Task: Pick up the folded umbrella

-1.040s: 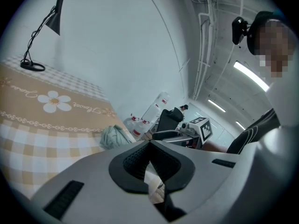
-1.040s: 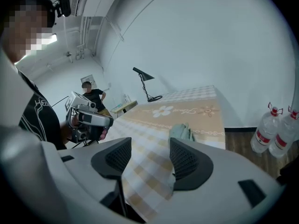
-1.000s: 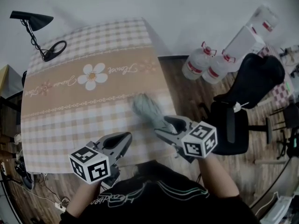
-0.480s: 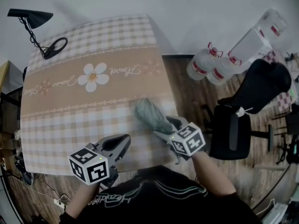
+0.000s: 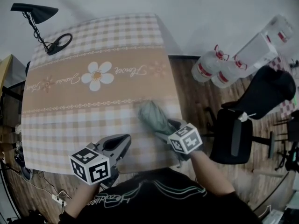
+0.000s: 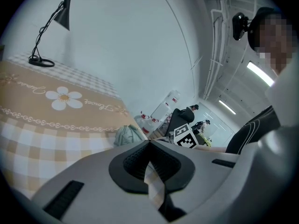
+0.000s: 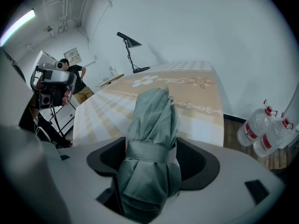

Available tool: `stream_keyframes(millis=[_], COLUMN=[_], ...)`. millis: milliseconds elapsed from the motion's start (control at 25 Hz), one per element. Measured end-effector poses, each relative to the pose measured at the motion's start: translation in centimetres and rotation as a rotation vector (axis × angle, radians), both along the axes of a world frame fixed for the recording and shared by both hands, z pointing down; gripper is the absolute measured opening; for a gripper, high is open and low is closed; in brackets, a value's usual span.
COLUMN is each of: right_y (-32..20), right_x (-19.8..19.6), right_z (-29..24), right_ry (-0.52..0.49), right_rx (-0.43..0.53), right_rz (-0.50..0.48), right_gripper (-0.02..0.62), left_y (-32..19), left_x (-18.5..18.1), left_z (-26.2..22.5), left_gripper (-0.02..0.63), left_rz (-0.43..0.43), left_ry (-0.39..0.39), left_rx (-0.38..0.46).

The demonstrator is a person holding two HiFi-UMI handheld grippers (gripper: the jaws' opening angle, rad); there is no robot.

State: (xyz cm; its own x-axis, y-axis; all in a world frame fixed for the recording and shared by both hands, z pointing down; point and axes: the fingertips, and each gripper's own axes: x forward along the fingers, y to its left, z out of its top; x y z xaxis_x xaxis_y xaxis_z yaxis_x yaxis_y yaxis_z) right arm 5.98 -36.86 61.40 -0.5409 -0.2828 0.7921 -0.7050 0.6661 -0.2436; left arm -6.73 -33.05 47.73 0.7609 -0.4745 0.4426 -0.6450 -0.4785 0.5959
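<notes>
Folded umbrella (image 5: 153,117), grey-green, strap wrapped around its middle, was at the right edge of the table (image 5: 70,118), towards the near right corner. Its free end pointed in towards the table's middle. Its other end was hidden under the right gripper (image 5: 166,129). Whether the fabric rested fully on the cloth could not be confirmed from any view.

Right gripper: jaws spread wide, one on each side of the umbrella at the strap. In the right gripper view the bundle filled nearly the whole gap between the pads, with no visible squeeze on the fabric. Recorded as not clamped. The gripper pointed steeply down, marker cube uppermost.

Left gripper (image 5: 125,142): over the near edge of the table, left of the umbrella and apart from it. Its jaw tips were drawn together, leaving only a thin slit through which checked cloth showed. Nothing was between them.

Table covering: beige and white check with a tan band and a daisy motif (image 5: 97,75) near the centre. A black desk lamp (image 5: 35,14) stood at the far left corner.

On the floor right of the table: water bottles (image 5: 206,70) and a black office chair (image 5: 254,108).
</notes>
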Motion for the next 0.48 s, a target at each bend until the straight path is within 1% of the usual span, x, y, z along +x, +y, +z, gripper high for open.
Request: stream_keyframes(millis=[280, 480], right_y=[0.0, 0.2], right_x=[-0.9, -1.1], right_z=[1.2, 2.1], right_ry=[0.034, 0.084], right_rx=[-0.017, 0.008], right_rz=[-0.010, -0.019], right_gripper=[0.330, 0.328], left_y=[-0.4, -0.7], left_x=[-0.9, -1.2], left_z=[0.6, 0.8], left_gripper=[-0.003, -0.003], left_rz=[-0.036, -0.046], left_ry=[0.022, 0.027], left_rx=[-0.024, -0.025])
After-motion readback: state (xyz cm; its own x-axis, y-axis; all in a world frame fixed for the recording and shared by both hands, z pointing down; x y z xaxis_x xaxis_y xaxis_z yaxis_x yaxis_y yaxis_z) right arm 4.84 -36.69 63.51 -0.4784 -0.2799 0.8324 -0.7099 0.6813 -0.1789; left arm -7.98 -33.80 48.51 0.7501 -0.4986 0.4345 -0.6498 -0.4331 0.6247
